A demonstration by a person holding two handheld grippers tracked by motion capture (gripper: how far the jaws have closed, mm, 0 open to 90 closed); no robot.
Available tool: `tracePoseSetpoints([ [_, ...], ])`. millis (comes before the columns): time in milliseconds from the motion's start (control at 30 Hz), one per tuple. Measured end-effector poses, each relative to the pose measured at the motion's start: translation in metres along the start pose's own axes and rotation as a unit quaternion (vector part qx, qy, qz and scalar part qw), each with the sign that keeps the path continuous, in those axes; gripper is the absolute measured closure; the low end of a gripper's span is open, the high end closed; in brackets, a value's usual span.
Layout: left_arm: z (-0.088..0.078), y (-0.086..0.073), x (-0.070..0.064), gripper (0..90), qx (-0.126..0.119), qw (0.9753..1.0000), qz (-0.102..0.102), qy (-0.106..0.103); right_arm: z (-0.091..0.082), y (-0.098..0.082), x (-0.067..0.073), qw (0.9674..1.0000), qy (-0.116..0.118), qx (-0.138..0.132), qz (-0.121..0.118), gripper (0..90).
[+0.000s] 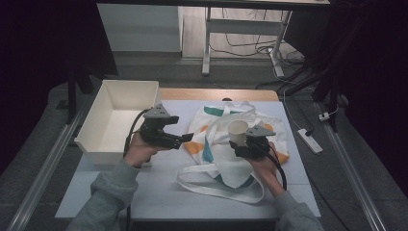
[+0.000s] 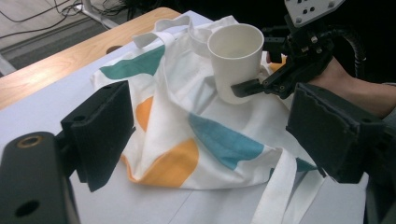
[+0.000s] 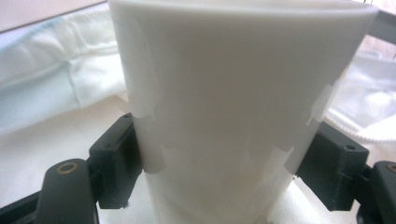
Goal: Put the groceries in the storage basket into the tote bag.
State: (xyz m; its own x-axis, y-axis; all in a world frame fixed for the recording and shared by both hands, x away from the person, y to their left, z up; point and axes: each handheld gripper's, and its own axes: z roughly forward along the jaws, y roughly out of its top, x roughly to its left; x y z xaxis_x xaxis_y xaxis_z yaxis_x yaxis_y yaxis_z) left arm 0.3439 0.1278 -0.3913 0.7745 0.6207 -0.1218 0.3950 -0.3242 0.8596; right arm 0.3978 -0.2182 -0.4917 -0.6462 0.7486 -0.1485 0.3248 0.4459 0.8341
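The right tongs [image 1: 242, 144] hold a white paper cup [image 1: 237, 132] upright, one jaw pressed against each side of its lower wall, as the right gripper view shows close up [image 3: 243, 107]. In the left gripper view the cup [image 2: 235, 60] is seen over the rear part of a white tote bag [image 2: 187, 116] printed with teal and orange patches; whether its base touches the cloth cannot be told. The bag [image 1: 226, 154] lies crumpled across the middle of the pale surface [image 1: 159, 192], its far edge close to the wooden strip at the back and its long straps [image 1: 216, 187] looping toward the near edge. The left tongs [image 1: 185, 139] hang spread wide and empty just left of the bag, pointing toward the cup, with the cloth showing between the two jaws in the left gripper view. To the left of the left hand [image 1: 139, 150] a white open box [image 1: 96, 120] sits at the surface's left edge, its near corner just beside that hand. Bare surface lies open in front of the bag, along the near edge between the two forearms, and in a narrower band at the right side, past the bag's right edge.
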Motion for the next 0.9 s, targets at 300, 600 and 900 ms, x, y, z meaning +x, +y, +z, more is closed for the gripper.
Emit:
tracePoseSetpoints([
  [300, -0.005, -0.001, 0.004, 15.2, -0.001, 1.0000, -0.002, 0.008, 0.006, -0.007, 0.003, 0.9997, 0.006, 0.022, -0.008, 22.6],
  [600, -0.007, -0.003, 0.006, 15.2, 0.000, 0.9999, -0.002, 0.011, 0.006, -0.014, 0.003, 0.9994, 0.002, 0.032, -0.015, 22.5],
  [900, -0.007, -0.003, 0.007, 15.2, -0.001, 0.9999, -0.003, 0.014, -0.006, -0.022, -0.002, 0.9978, -0.025, 0.042, -0.044, 22.7],
])
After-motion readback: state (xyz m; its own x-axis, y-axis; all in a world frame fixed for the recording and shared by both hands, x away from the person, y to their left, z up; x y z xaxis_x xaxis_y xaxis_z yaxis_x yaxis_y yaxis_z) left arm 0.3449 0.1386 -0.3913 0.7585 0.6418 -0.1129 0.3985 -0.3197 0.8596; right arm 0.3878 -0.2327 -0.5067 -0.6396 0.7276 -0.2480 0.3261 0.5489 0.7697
